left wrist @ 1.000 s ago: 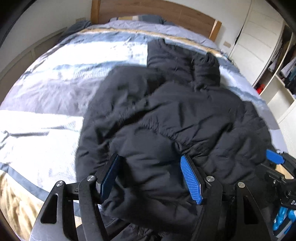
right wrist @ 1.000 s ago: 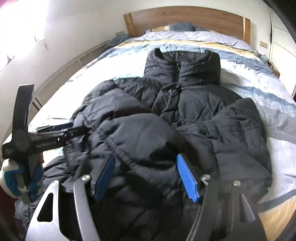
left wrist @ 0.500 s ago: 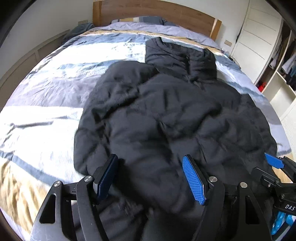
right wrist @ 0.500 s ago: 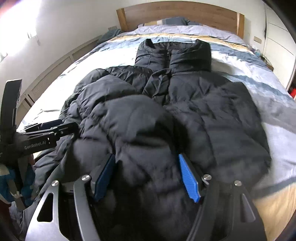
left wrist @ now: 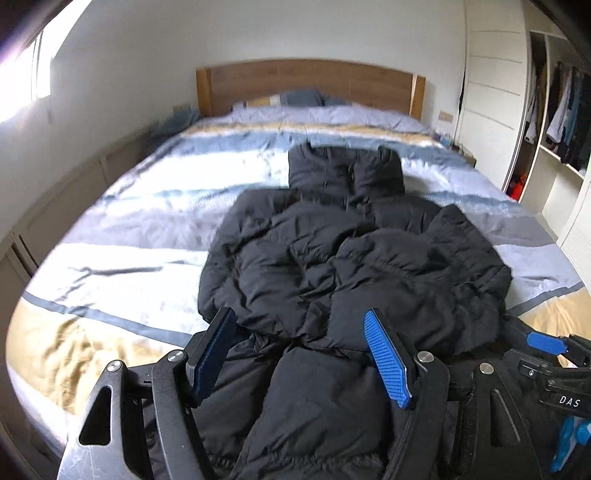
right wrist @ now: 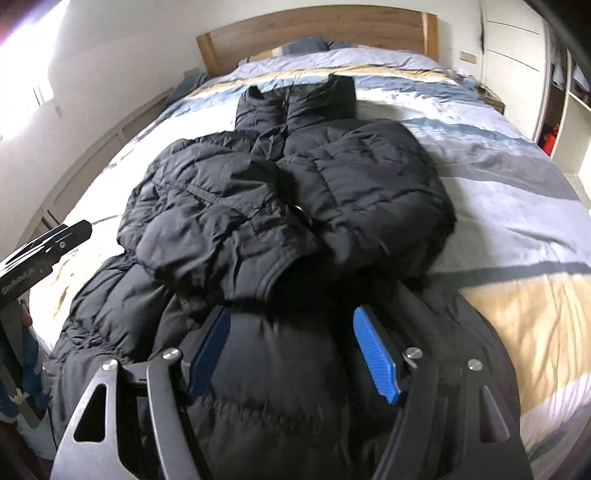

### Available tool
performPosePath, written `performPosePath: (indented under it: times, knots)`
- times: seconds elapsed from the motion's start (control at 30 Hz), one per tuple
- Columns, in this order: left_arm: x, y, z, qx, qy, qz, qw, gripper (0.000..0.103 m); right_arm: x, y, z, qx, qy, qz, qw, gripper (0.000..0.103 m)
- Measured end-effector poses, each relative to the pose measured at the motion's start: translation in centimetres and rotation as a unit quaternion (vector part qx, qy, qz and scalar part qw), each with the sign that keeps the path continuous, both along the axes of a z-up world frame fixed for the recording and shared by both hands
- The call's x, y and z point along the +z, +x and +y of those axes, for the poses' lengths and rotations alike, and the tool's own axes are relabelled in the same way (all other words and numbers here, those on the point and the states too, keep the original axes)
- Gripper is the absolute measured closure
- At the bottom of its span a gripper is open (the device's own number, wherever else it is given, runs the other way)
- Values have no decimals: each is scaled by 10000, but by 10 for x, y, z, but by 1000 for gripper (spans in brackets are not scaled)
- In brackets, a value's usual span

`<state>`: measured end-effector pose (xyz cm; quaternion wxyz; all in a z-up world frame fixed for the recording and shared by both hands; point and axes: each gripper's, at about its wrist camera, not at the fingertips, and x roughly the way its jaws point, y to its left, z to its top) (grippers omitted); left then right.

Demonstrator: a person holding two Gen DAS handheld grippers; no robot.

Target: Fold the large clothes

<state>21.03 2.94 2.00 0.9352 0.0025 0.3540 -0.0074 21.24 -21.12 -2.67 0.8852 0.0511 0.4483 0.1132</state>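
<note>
Both grippers have drawn back; jacket point(left wrist: 354, 266) lies lengthwise, collar toward headboard point(left wrist: 310, 83). Left gripper point(left wrist: 303, 354) and right gripper point(right wrist: 291, 350) each stand released.

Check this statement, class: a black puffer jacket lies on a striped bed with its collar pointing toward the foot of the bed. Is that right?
Not quite. The black puffer jacket does lie on the striped bed, but its collar points toward the wooden headboard, not the foot. The right wrist view shows it clearly.

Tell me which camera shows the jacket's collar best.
The left wrist view: the black jacket's collar faces the camera squarely, upright and whole. The right wrist view shows it too, but tilted.
</note>
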Motion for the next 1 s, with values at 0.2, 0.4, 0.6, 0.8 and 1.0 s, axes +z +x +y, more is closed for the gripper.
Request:
performPosePath:
  times: [0.2,0.4,0.6,0.8,1.0]
  knots:
    - [16,-28,-8,-118,121,-262,9995,31,15,-29,-6,-131,68,-186,9997,35]
    - [26,-52,-17,-154,202,-410,9988,31,36,-50,-18,-306,128,-429,9985,35]
    - [38,-65,-24,-196,298,-596,9976,27,51,-62,-28,-446,221,-643,9967,35]
    - [43,-69,-31,-238,386,-698,9965,10,55,-62,-34,-522,270,-746,9955,35]
    - [39,-57,-37,-296,462,-597,9967,6,49,-53,-41,-575,320,-722,9952,35]
